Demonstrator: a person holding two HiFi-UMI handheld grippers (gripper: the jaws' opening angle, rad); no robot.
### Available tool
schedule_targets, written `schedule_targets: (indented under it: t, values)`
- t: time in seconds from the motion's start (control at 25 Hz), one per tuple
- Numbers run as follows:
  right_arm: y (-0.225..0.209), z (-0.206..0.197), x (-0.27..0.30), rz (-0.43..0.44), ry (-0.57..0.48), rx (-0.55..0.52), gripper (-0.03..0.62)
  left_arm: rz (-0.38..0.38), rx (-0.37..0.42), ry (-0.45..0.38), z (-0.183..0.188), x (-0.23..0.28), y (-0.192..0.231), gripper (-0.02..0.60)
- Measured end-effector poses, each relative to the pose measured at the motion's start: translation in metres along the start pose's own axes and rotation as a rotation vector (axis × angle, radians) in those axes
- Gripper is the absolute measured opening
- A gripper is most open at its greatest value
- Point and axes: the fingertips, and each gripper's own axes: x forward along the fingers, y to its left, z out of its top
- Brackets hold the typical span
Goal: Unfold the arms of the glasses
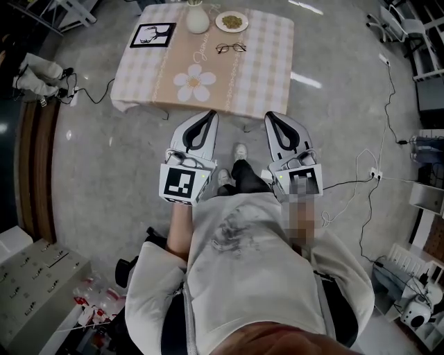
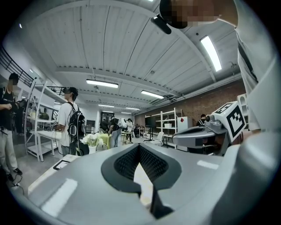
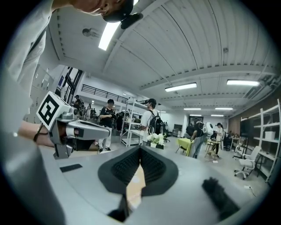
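Hovering short of the bench (image 1: 270, 69), left gripper (image 1: 208, 115) and right gripper (image 1: 274, 116) show fingers pressed together, empty; glasses (image 1: 230, 48) sit on its far side, and reaching in shut risks shoving them away

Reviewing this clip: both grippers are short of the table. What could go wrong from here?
The left hand-held gripper and right hand-held gripper are both shut; arriving shut, they may just shove the thin glasses. The plate and vase stand just beyond the glasses, so an overreach might knock them.
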Motion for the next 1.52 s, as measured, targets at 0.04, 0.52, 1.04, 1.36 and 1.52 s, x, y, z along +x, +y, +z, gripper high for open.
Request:
schedule_targets:
  t: [0.04, 0.52, 1.04, 1.36, 1.52]
  values:
    - [-0.003, -0.002, 0.004, 0.009, -0.002, 0.000, 0.015, 0.006, 0.003, 0.003, 0.000, 0.004, 0.002, 0.009]
    - [-0.060, -0.003, 0.063, 0.082, -0.039, -0.004, 0.015, 0.057, 0.033, 0.024, 0.008, 0.070, 0.027, 0.009]
    - [-0.110, -0.011, 0.101, 0.156, -0.051, 0.015, 0.015, 0.119, 0.047, 0.056, 0.013, 0.128, 0.040, 0.009]
    - [-0.125, -0.014, 0.119, 0.177, -0.046, 0.030, 0.015, 0.137, 0.057, 0.073, 0.011, 0.148, 0.052, 0.009]
    - [-0.128, -0.016, 0.134, 0.172, -0.033, 0.030, 0.015, 0.133, 0.053, 0.086, 0.005, 0.155, 0.064, 0.009]
